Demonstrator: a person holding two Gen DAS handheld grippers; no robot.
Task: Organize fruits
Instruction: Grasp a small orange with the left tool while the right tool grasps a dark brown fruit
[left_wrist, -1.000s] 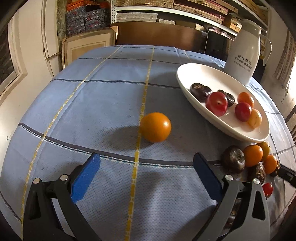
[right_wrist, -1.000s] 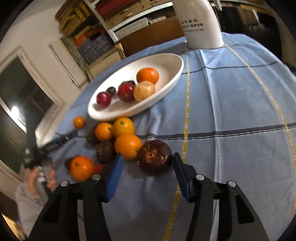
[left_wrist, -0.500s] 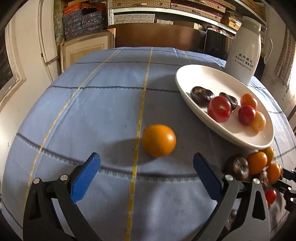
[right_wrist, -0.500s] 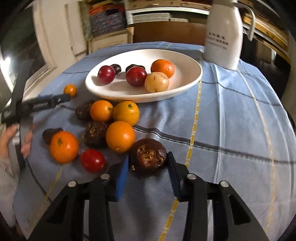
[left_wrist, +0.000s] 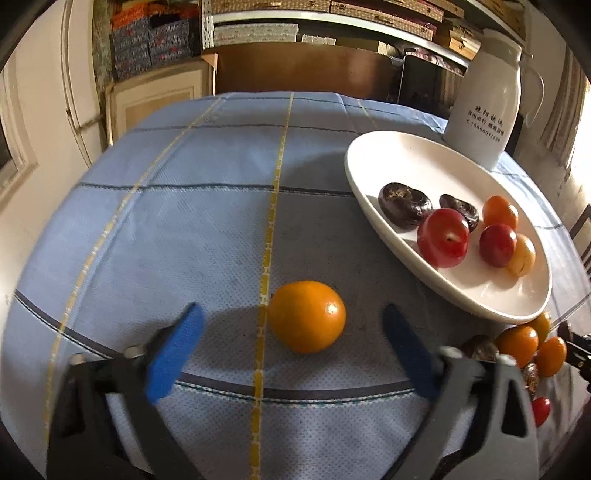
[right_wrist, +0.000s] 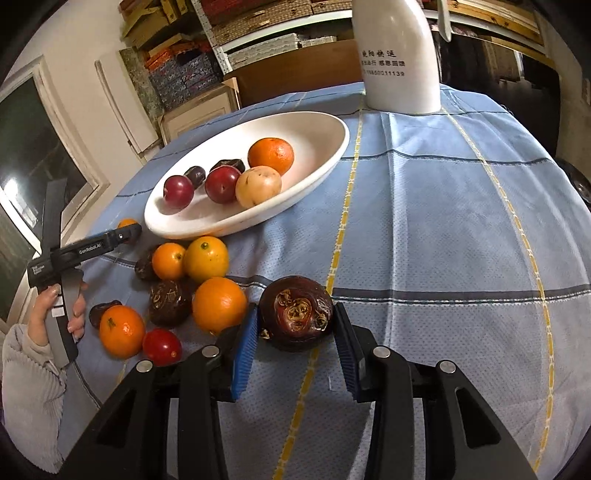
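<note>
My left gripper (left_wrist: 291, 328) is open, its blue pads on either side of a lone orange (left_wrist: 306, 316) that lies on the blue tablecloth. My right gripper (right_wrist: 295, 330) is shut on a wrinkled dark brown fruit (right_wrist: 295, 314) and holds it just above the cloth. A white oval plate (right_wrist: 314, 162) holds two red plums, dark fruits, a yellowish fruit and an orange; it also shows in the left wrist view (left_wrist: 413, 162). A pile of loose oranges (right_wrist: 205, 258), dark fruits and a small red fruit (right_wrist: 161, 346) lies in front of the plate.
A white thermos jug (right_wrist: 399, 55) stands behind the plate, and shows in the left wrist view (left_wrist: 487, 99). The left gripper and the hand holding it (right_wrist: 70, 258) are at the left. Shelves with boxes and a door stand beyond the round table's far edge.
My left gripper has moved forward so the orange now lies between its open pads. My right gripper has closed on the dark brown fruit and raised it slightly.
</note>
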